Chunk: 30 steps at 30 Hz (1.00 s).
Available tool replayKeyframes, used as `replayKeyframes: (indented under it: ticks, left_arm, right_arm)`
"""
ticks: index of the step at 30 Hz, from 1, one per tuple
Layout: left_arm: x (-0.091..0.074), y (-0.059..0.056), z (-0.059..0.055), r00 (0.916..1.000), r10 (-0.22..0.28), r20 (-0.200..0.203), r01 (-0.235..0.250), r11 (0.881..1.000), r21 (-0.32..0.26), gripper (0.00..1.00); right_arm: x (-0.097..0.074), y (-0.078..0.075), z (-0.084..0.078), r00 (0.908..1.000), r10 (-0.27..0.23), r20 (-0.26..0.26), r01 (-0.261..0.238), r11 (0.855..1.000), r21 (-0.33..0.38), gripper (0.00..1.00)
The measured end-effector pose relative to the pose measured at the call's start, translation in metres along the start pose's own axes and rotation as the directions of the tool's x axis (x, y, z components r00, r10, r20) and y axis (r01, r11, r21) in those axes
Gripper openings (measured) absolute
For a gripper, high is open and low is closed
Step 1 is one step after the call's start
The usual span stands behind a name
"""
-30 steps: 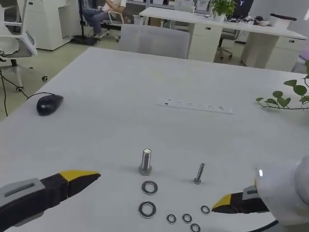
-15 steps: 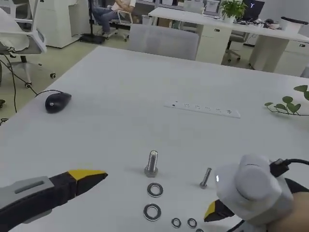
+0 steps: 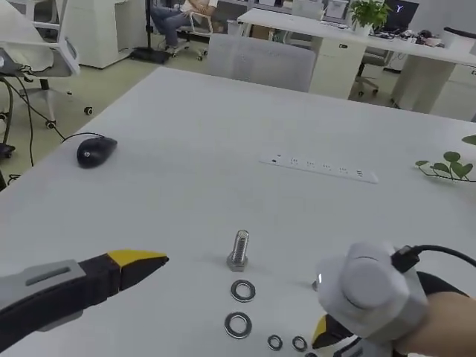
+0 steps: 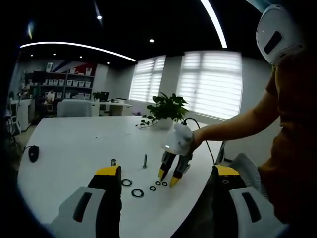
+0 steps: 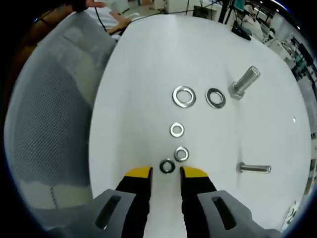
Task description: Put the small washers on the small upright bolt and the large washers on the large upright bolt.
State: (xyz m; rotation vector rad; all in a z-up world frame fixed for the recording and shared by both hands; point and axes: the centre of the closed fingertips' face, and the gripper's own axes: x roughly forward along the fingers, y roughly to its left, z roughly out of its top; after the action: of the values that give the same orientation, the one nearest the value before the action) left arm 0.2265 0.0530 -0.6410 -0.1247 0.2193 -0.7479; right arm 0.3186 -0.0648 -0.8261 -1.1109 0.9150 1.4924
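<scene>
right gripper (image 5: 166,173) low over table, jaws part open, gripping nothing; small washer (image 5: 167,166) right at the gap between tips. large washers (image 5: 184,96) further ahead, large bolt (image 5: 244,82) ahead-right, small bolt (image 5: 254,168) beside right jaw. left gripper (image 4: 167,171) wide open, empty.

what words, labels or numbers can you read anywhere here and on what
No text here can be read.
The power strip on the table carries a row of small marks, too small and blurred to make out.
</scene>
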Motion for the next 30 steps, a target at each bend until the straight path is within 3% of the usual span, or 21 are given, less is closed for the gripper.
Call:
replayKeyframes:
  ticks: [18, 30]
  left_arm:
    - [-0.0027, 0.0029, -0.0015, 1.0, 0.008, 0.001, -0.008, 1.0, 0.002, 0.74]
    - [-0.0023, -0.0015, -0.001, 1.0, 0.001, 0.003, -0.001, 1.0, 0.005, 0.74]
  right_arm:
    - [0.0005, -0.0019, 0.0024, 0.9998, -0.021, 0.002, 0.021, 1.0, -0.006, 0.15]
    - [-0.0001, -0.0033, 0.0028, 0.9997, -0.02, 0.009, 0.02, 1.0, 0.001, 0.12]
